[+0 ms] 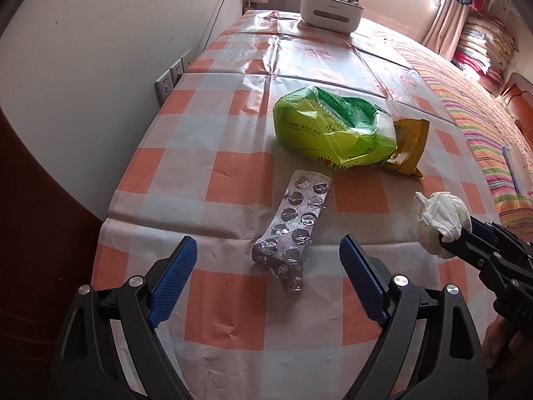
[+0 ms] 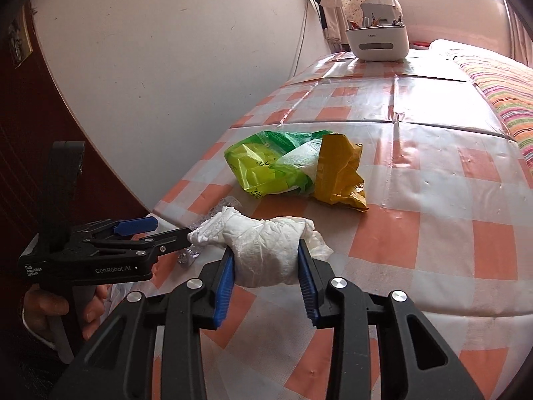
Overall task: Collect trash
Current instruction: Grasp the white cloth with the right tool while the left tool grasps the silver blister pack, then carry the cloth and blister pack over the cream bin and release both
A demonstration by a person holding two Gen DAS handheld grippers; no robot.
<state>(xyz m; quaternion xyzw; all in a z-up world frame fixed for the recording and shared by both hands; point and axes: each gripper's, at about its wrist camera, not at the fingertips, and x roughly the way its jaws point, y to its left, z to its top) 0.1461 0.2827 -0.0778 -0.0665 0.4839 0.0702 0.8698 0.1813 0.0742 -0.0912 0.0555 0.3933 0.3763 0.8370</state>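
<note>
A crumpled white tissue [image 2: 266, 250] is clamped between the blue pads of my right gripper [image 2: 266, 256], held just above the checked tablecloth [image 2: 433, 200]; the same tissue [image 1: 443, 220] shows at the right of the left wrist view. My left gripper [image 1: 268, 253] stands open, its jaws wide on either side of the near end of a silver blister pack [image 1: 293, 223] that lies flat on the cloth. Farther back lie a crumpled green plastic bag [image 1: 326, 130] and a yellow wrapper [image 1: 408, 148] touching it.
A white bin [image 1: 331, 11] with scraps in it stands at the table's far end. The wall with sockets [image 1: 170, 78] runs along the left edge. A striped bedcover [image 1: 479, 126] lies to the right. A hand [image 2: 50, 303] holds the left gripper's handle.
</note>
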